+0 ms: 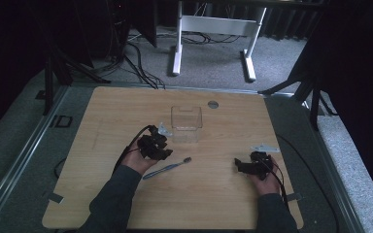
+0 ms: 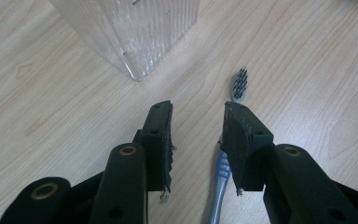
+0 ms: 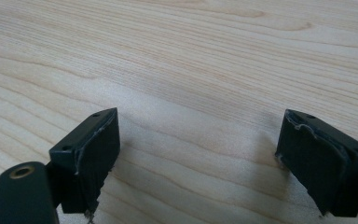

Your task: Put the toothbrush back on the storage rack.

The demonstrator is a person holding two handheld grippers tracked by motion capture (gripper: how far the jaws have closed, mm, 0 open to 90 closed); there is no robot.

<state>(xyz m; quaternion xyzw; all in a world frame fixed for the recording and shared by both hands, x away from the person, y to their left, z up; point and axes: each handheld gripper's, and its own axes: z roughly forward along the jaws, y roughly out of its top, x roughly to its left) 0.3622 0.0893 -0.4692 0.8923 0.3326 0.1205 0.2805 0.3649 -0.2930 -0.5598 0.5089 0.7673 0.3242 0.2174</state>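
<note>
Two black jaws of the left gripper (image 2: 198, 114) stand parted with a modest gap, grasping nothing; the toothbrush (image 2: 228, 144) lies on the worktop (image 2: 307, 70) just under and beside the right-hand jaw in the left gripper view, its blue-and-grey handle passing beneath the pad and its dark bristled head pointing away, past the jaw tips. It is not quite centred in the gap, so the gripper would likely need a small sideways shift before closing.

The toothbrush looks light, thin and fairly stiff, with a smooth plastic handle that could slip or roll under the pads. It lies flat against the wood, so the jaws must come down low to get around it. The ribbed blue section of the handle, near the middle, seems the best place to take hold: it offers some grip and keeps the balance even. The bristle end is soft and a poor hold.

Just beyond the jaws stands a clear ribbed plastic container (image 2: 130, 32), upright and open-topped, close to the brush but apart from it. It looks light and easy to knock over.

Farther out, in the high view, the right gripper (image 1: 245, 166) rests well apart near the worktop's right side, its jaws spread wide and empty over bare wood.
</note>
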